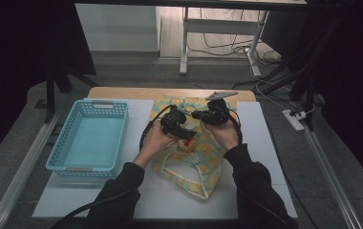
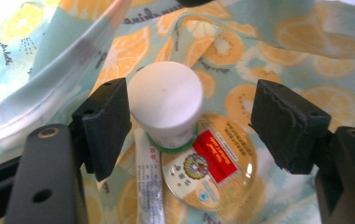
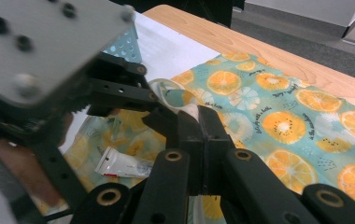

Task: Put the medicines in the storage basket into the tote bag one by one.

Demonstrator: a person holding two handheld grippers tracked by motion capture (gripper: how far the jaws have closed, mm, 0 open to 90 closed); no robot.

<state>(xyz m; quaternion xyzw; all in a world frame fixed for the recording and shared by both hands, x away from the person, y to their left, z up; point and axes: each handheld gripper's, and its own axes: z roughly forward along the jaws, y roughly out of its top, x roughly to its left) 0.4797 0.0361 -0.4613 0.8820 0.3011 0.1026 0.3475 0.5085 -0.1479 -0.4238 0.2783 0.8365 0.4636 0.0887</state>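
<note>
While right gripper (image 3: 202, 122) pinches bag edge (image 3: 181, 106) | left gripper (image 2: 192, 122) wide, straddling jar (image 2: 166, 105)

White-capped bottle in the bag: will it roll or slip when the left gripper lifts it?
The white-capped bottle looks round and smooth, so it may slip between the flat pads. The bag under it is soft cloth, so it would probably tip rather than roll far.

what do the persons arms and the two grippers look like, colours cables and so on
Both forearms wear dark long sleeves. The left gripper and right gripper are black, with squared jaw pads and arms dotted with brass-ringed holes. A grey three-cornered plate tops the right gripper, and a black cable trails from the left gripper.
</note>
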